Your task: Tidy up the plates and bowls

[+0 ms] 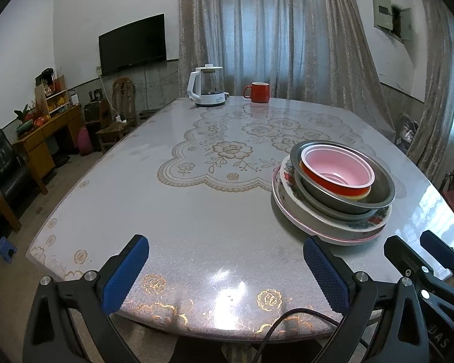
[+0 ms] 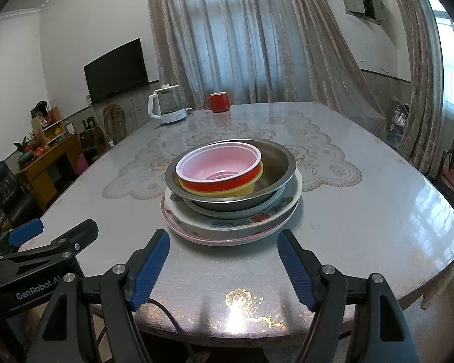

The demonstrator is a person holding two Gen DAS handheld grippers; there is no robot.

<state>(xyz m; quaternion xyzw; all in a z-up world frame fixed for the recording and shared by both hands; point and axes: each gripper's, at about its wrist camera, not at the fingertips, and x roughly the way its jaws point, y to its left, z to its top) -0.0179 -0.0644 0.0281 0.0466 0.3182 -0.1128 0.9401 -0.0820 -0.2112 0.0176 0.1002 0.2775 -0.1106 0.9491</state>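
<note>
The left gripper is held with its blue-padded fingers spread wide apart, nothing between them, above the near edge of the table. The right gripper is likewise held wide open and empty, its fingers over the near table edge. A single stack of dishes is seen directly ahead of the right fingers, just beyond their tips and not touched by them; from the left fingers it lies ahead and to the right, past the right-hand pad. The stack is built up from a pink-rimmed plate at the bottom, a floral plate on it, a steel bowl above, a yellow bowl nested inside that, and a red bowl with a pink interior on top. Well beyond the fingers, at the far edge, a white kettle and a red mug are noted standing near each other.
</note>
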